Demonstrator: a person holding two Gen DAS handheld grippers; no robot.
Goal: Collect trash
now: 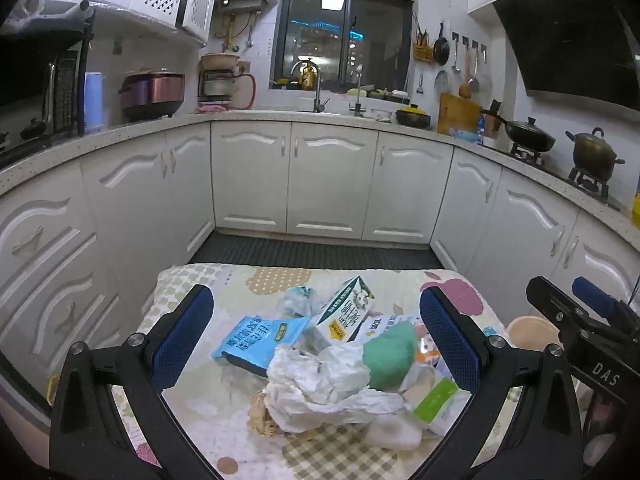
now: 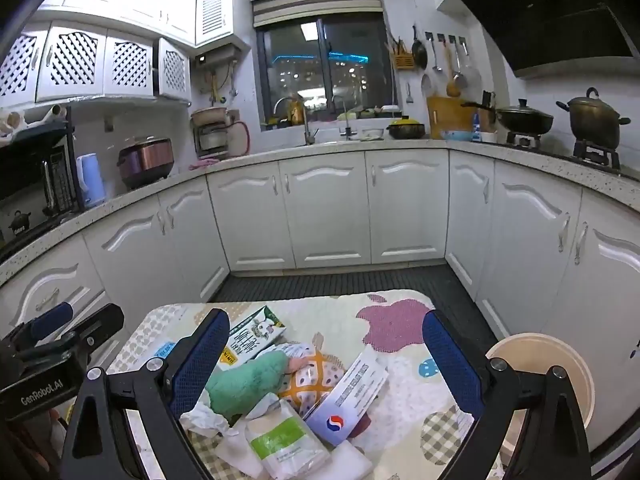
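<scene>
A heap of trash lies on a small table with a patterned cloth. In the left wrist view I see crumpled white paper, a blue packet, a milk carton and a green wad. My left gripper hovers open above the heap, touching nothing. In the right wrist view my right gripper also stands open over the green wad, a white-and-green packet, a white paper box and the carton. Each gripper shows at the other view's edge.
A beige round bin stands to the right of the table, its rim also visible in the left wrist view. White kitchen cabinets enclose a dark floor mat beyond the table. Pots sit on the stove at right.
</scene>
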